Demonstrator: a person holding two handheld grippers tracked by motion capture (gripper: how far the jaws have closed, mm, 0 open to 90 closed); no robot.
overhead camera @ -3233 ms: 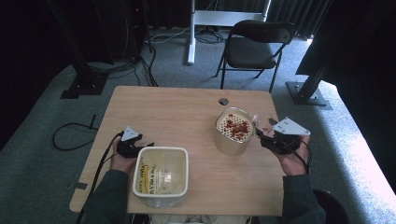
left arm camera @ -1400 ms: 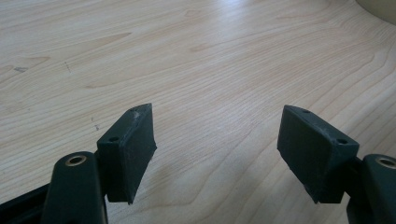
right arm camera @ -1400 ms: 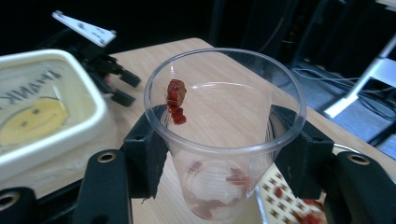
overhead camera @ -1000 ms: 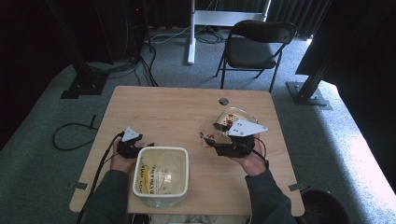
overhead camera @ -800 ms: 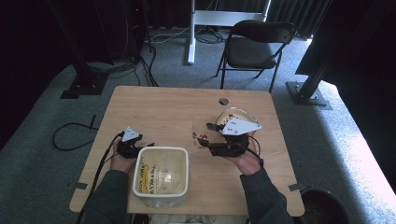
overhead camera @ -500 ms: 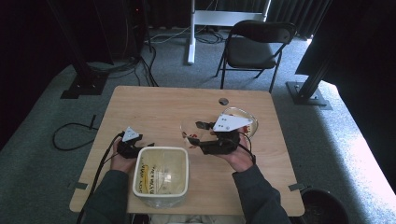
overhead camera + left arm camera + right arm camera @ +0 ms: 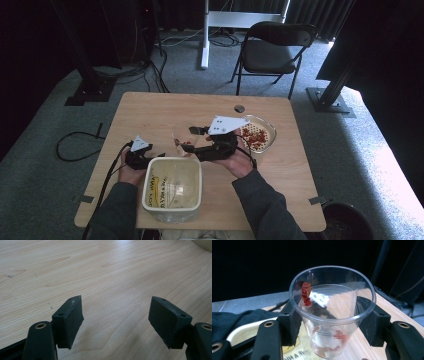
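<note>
The right gripper point(image 7: 329, 322) clamps a clear cup point(image 7: 332, 312), upright, above mid-table; the tub point(image 7: 172, 187) at the near edge lies just left and nearer. The left gripper point(image 7: 116, 317) rests open, empty, beside it.

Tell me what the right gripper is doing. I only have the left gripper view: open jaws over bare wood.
Observer: The right gripper is shut on a clear plastic cup, one pad on each side of its wall.
Operator: Anything in the cup?
Observer: A few red dried pieces lie at the bottom, and another clings to the inner wall near the rim.
Operator: Where is the cup over the table?
Observer: In the high view it is held just beyond the far rim of the white tub, between that tub and a bowl of the same red pieces.
</note>
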